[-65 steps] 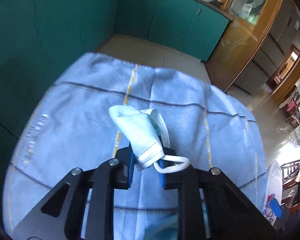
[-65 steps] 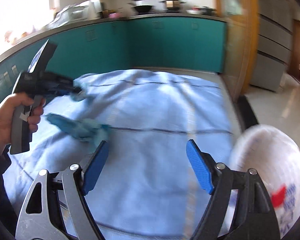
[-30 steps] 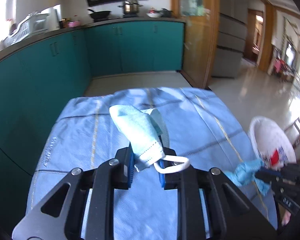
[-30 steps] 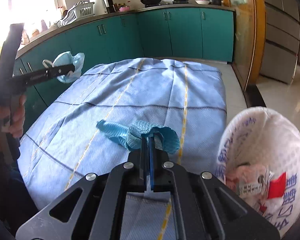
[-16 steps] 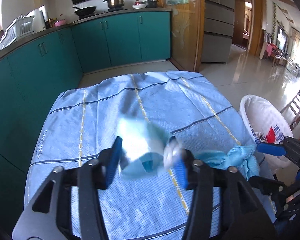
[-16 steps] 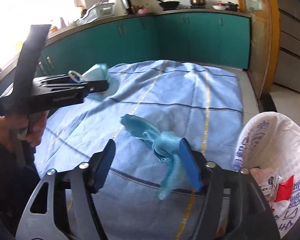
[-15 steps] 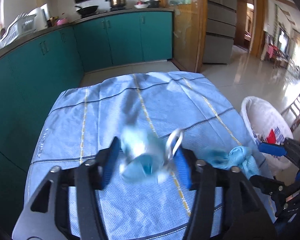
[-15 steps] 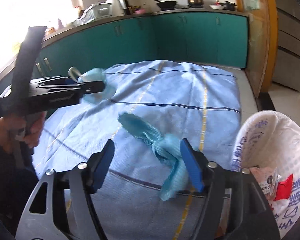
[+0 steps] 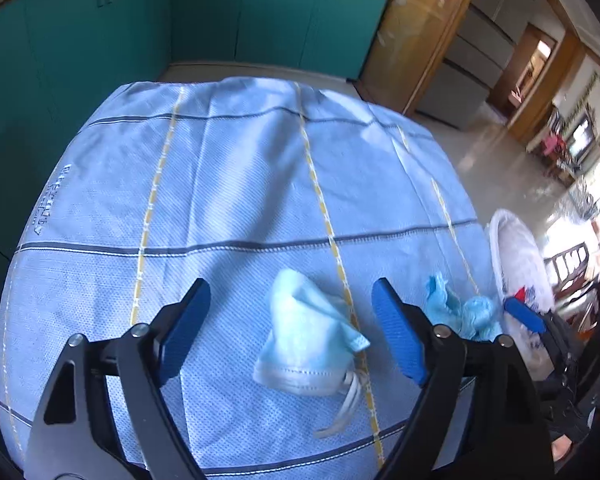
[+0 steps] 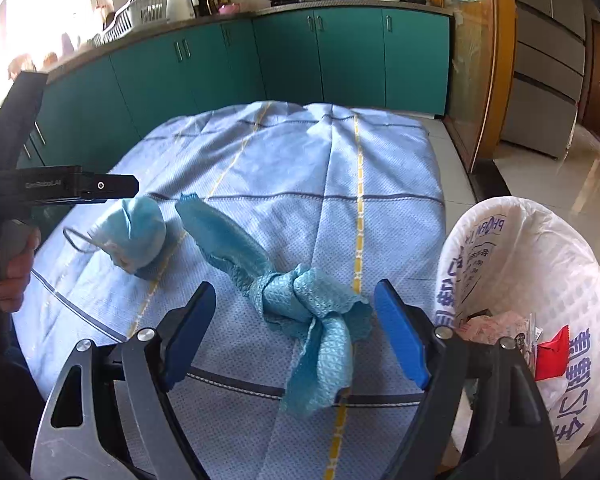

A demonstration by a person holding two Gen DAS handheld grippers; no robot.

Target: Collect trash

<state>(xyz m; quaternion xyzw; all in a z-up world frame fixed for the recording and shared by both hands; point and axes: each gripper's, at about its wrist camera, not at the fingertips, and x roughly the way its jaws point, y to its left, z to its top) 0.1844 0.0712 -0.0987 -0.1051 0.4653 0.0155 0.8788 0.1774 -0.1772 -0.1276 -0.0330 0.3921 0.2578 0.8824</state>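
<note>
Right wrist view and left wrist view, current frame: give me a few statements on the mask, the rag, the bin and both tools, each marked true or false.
1. The left tool grips the mask. False: it is open and the mask lies on the cloth.
2. The rag is knotted. True.
3. The right tool is open. True.
4. The bin holds nothing. False: wrappers lie in it, one of them red.
5. The rag lies in the bin. False: it lies on the cloth beside the bin.
</note>
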